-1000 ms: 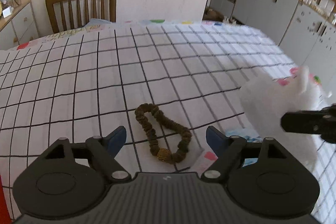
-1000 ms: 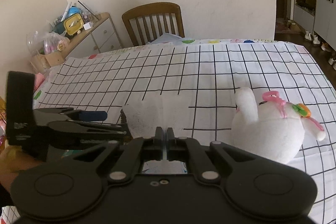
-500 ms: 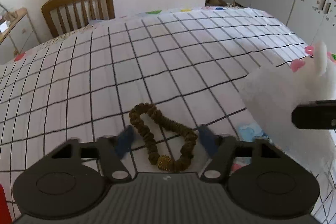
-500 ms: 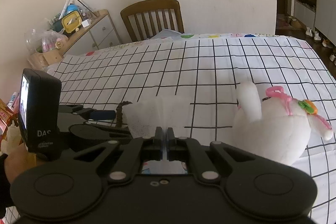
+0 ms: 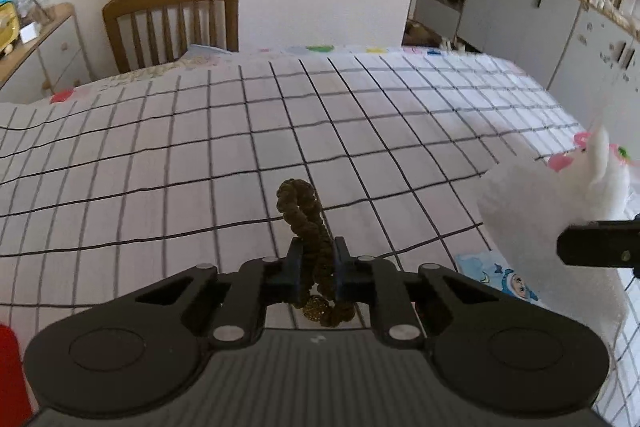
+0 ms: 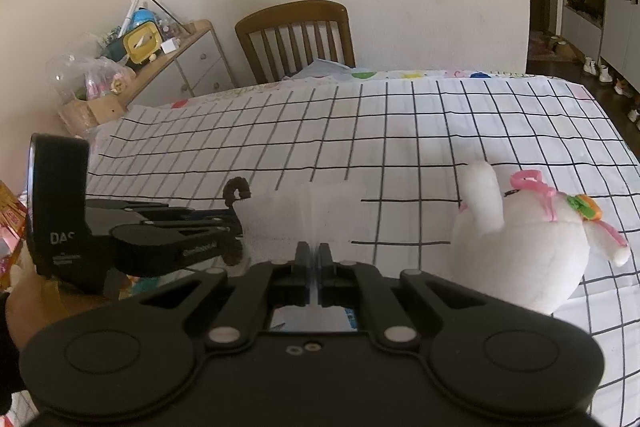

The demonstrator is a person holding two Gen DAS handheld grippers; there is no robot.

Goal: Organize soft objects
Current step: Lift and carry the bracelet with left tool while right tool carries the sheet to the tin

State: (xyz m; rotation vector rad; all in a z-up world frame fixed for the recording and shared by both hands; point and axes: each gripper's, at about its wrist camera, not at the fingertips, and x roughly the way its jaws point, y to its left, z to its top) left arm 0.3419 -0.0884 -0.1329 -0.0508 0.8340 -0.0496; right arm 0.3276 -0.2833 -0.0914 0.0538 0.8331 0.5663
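Note:
My left gripper is shut on a brown ruffled hair scrunchie, which sticks up between the blue pads; its gold bead end hangs below. The scrunchie's top loop also shows in the right wrist view. My right gripper is shut on a thin white translucent bag, held above the checked bedspread. The bag shows at the right in the left wrist view. A white plush bunny with a pink bow lies on the bed to the right.
A wooden chair stands at the bed's far side, with a drawer unit holding clutter to its left. Grey cabinets line the right wall. A small blue cartoon packet lies on the bed under the bag.
My left gripper has closed on the scrunchie and lifted it off the bedspread. The right gripper has kept its hold on the white bag, little moved.

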